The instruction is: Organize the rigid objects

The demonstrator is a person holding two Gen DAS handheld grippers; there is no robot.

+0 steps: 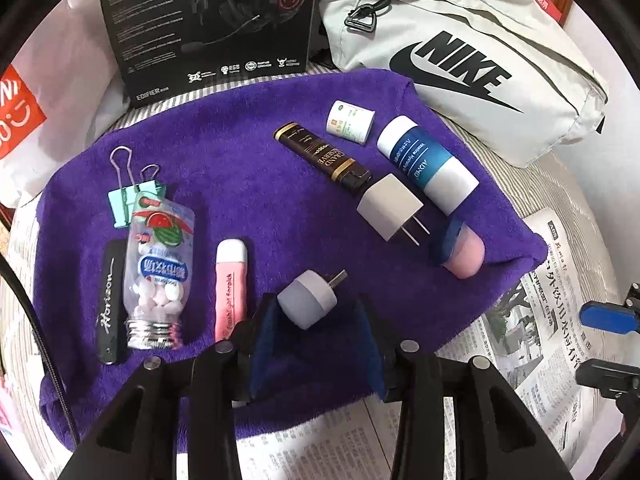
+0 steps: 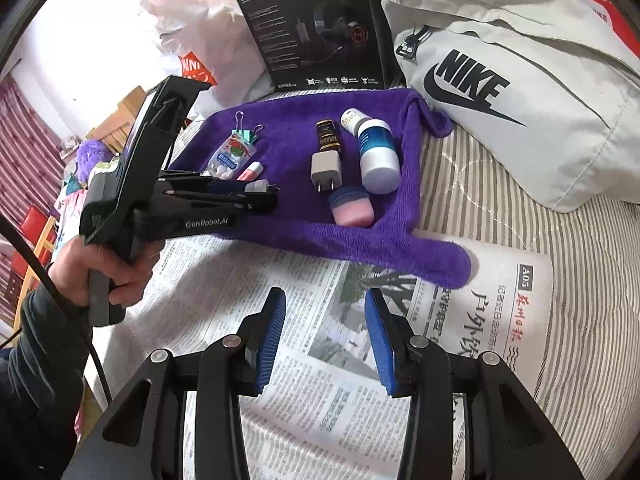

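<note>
1. Right now, along the left edge of the purple terry towel (image 1: 248, 168), a black bar lettered "Horizon" (image 1: 109, 300), a clear plastic bottle of white and pink tablets (image 1: 158, 276) and a pink and white tube (image 1: 231, 284) are lying side by side, with mint green binder clips (image 1: 128, 196) just behind the bottle.
2. Near the towel's front edge, the left gripper (image 1: 316, 320) is framing a small round white plug adapter (image 1: 310, 300) with its jaws wide apart; whether the blue pads are touching it, I cannot tell.
3. Toward the right edge, a dark brown "Grand Reserve" lighter (image 1: 324, 156), a white square wall charger (image 1: 390, 208), a small white pill bottle (image 1: 352, 120), a blue and white cylindrical bottle (image 1: 426, 164) and a pink jar with a blue lid (image 1: 460, 252) are sitting in a tight cluster.
4. Judging by this, the step in hand is picking up or setting down the adapter; the next move probably calls for either closing squarely on its round body or backing away without nudging the tube beside it.
5. Only the right wrist view is showing the right gripper (image 2: 325, 340), gaping empty over the newspaper (image 2: 320, 380), well apart from the towel; there the adapter is mostly hidden behind the left gripper, while the left view is showing it plainly.
</note>
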